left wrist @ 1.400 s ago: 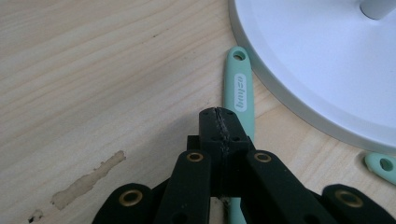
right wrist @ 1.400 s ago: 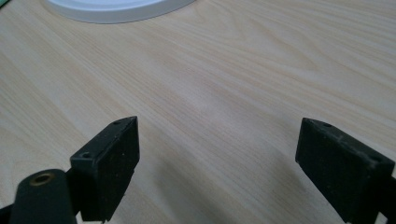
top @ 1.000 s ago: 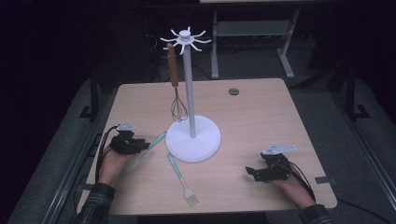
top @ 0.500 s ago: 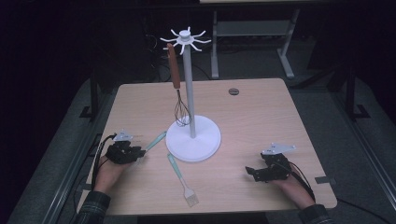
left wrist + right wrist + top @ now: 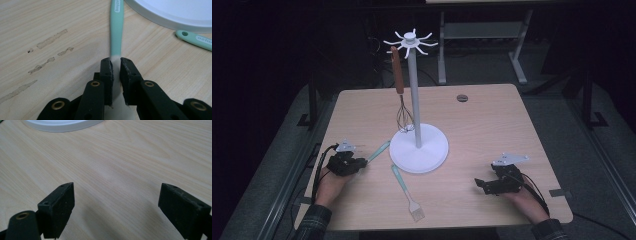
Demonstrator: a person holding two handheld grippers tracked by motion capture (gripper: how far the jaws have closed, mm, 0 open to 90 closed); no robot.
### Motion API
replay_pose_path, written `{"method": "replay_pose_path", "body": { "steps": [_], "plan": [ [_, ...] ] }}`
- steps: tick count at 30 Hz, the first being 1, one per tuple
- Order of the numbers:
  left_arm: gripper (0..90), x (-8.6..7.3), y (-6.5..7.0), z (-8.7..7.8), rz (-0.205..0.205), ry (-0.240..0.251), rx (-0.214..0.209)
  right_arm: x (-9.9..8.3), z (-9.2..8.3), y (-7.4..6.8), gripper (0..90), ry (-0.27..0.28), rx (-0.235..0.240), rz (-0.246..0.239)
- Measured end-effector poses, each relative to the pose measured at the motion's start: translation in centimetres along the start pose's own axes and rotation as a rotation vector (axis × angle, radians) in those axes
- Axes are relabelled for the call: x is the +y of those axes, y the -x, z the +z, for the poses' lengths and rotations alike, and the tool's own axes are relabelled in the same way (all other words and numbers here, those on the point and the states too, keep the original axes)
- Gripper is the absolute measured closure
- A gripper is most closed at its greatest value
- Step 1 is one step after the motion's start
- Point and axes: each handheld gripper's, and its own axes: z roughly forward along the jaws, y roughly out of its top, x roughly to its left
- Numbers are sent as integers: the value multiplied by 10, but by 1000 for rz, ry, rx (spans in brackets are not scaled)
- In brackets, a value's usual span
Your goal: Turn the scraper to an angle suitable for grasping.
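Note:
A mint-green handled utensil (image 5: 378, 151) lies left of the white stand's base (image 5: 432, 159). My left gripper (image 5: 360, 163) is at its near end. In the left gripper view the jaws have just been closing, and my left gripper (image 5: 115, 62) holds the utensil's pale end between its pads, with the mint handle (image 5: 116, 30) running away toward the base (image 5: 175, 12). A second mint brush (image 5: 404, 187) lies in front of the stand. A whisk with a brown handle (image 5: 398, 80) hangs from the stand's top. My right gripper (image 5: 482, 185) rests open on the table at the right, nothing between its jaws (image 5: 117, 192).
The stand's pole (image 5: 414, 95) rises from the table's middle with hook arms at the top. A small dark disc (image 5: 462, 98) lies near the far edge. The wooden table (image 5: 512, 130) has bare room at the right. The second brush's handle (image 5: 197, 40) lies by the base.
My left hand has drawn slightly toward the near edge, with its jaws now on the mint utensil's end. The right hand has not moved.

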Motion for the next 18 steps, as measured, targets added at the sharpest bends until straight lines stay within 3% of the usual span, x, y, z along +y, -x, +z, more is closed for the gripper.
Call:
{"method": "replay_pose_path", "body": {
  "steps": [3,4,8,13,15,18],
  "plan": [
    [801,0,1,0,-4,-1,11,0,0,0,136,0,1,0],
    [801,0,1,0,-27,1,10,0,0,0,136,0,1,-1],
    [809,1,0,0,-43,-7,0,0,0,-1,137,-1,0,-2],
    [821,1,0,0,-31,-6,4,0,0,0,137,-1,-3,0],
    [822,0,-2,0,-57,4,-11,0,0,0,137,0,-3,-1],
    [823,-1,-3,-1,-62,4,-9,0,0,0,137,0,-3,0]
  ]
}}
